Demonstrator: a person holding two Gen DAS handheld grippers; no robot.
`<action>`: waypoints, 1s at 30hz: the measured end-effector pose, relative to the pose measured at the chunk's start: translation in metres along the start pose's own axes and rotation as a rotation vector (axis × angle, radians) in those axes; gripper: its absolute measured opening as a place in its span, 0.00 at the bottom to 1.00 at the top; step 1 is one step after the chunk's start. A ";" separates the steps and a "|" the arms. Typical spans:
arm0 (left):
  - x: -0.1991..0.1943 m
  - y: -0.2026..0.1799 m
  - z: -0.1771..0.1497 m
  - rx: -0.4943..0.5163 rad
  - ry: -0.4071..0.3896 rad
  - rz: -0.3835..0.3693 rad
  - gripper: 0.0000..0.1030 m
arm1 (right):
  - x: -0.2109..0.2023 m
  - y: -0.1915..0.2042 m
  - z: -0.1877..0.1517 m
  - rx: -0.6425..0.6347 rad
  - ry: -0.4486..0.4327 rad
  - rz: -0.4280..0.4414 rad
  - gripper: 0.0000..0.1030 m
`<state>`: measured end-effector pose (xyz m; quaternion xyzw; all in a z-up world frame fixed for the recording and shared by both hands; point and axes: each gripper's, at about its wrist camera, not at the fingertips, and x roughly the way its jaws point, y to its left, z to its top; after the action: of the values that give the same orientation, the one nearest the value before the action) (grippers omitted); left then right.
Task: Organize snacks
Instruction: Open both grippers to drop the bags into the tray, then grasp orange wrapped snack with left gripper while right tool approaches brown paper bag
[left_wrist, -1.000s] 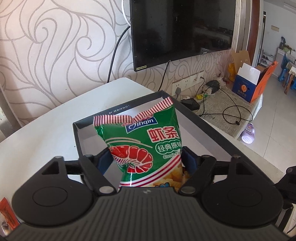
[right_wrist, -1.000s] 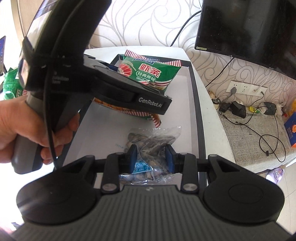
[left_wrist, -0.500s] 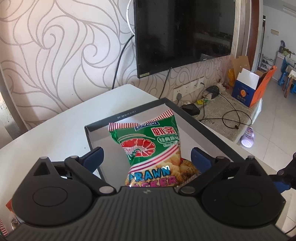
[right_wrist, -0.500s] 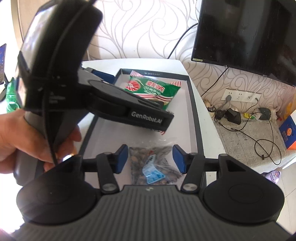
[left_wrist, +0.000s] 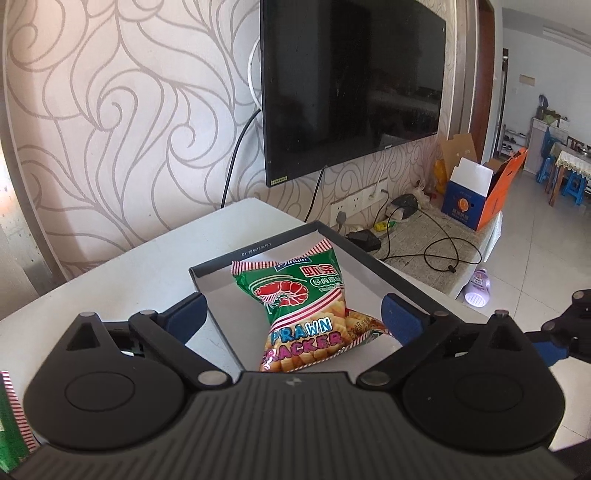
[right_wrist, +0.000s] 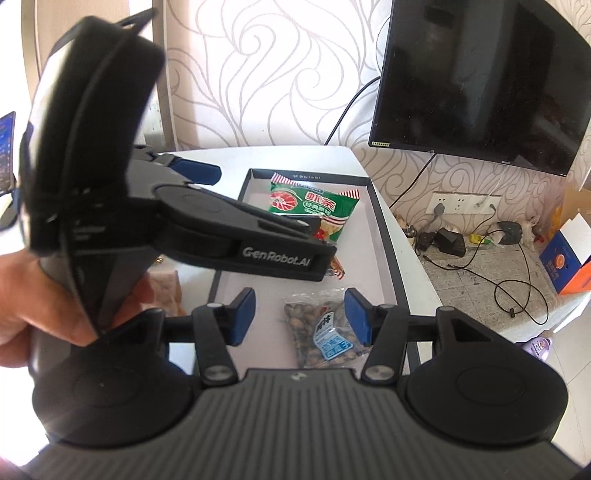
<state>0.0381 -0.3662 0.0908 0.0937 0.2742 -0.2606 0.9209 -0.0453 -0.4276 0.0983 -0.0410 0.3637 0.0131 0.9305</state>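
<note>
Both grippers have let go and lifted: left gripper (left_wrist: 291, 314) fingers spread above the prawn bag (left_wrist: 306, 310), right gripper (right_wrist: 299, 317) fingers apart over the nut packet (right_wrist: 325, 332), both in the tray (right_wrist: 384, 221). Placing looks done; next, fetch another snack.

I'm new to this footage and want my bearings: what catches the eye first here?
The green prawn cracker bag stands out, lying in the far end of the shallow dark-rimmed tray on the white table. Nearer in the same tray lies a clear packet of nuts, between the open right tongs without touching them. The left tongs are spread wide, and a black TV hangs on the swirl-patterned wall behind.
</note>
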 end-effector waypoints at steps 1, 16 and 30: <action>-0.007 0.003 -0.001 -0.001 -0.008 -0.001 0.99 | -0.002 0.003 0.000 0.004 -0.003 -0.001 0.54; -0.127 0.109 -0.062 -0.061 -0.051 0.081 0.99 | -0.025 0.079 -0.009 -0.053 -0.032 0.057 0.54; -0.137 0.120 -0.123 0.012 -0.011 0.022 0.98 | -0.026 0.111 -0.021 -0.091 0.001 0.061 0.54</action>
<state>-0.0520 -0.1673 0.0683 0.1009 0.2667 -0.2524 0.9247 -0.0846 -0.3186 0.0934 -0.0721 0.3645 0.0578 0.9266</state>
